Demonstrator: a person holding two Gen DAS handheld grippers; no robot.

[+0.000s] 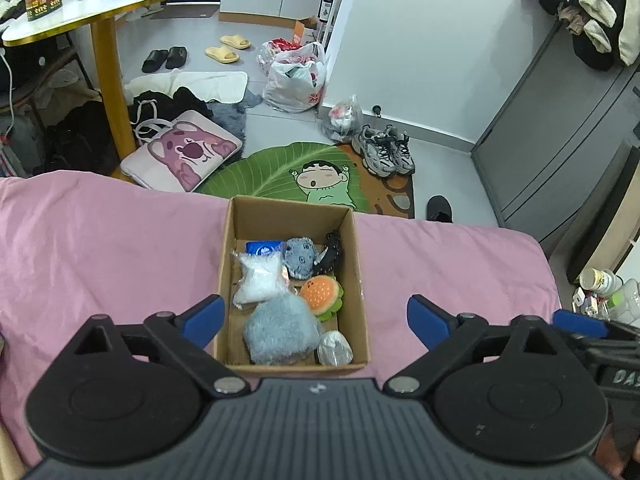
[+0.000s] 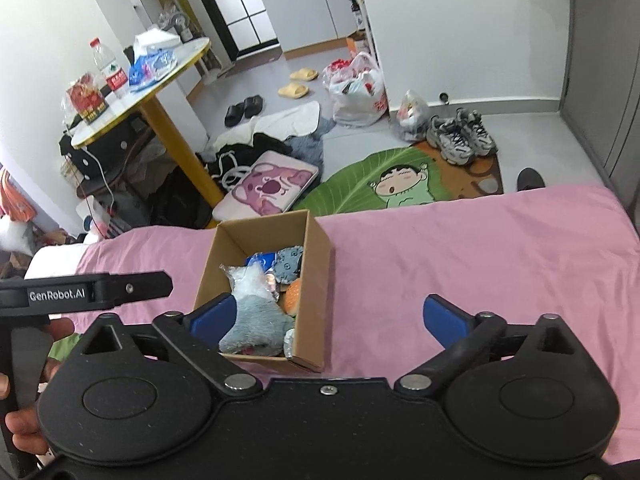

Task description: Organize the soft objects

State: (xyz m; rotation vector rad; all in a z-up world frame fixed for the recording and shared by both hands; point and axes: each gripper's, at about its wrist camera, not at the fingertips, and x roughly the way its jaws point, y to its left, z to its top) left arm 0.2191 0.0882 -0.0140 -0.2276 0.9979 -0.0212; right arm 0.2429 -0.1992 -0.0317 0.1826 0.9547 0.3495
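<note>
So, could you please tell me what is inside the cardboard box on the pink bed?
The cardboard box holds a grey fluffy plush, burger plush, white packet, blue tissue pack, grey round plush, black toy and silvery wrapped item. Anything beneath them is hidden.

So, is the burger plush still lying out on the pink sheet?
No, the burger plush sits inside the cardboard box among the other soft items.

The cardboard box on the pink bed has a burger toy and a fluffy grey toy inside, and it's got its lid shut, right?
Not quite. The cardboard box is open at the top, with no lid over it. The left wrist view looks straight down into it, onto the burger toy and the fluffy grey toy. It does sit on the pink bed.
</note>
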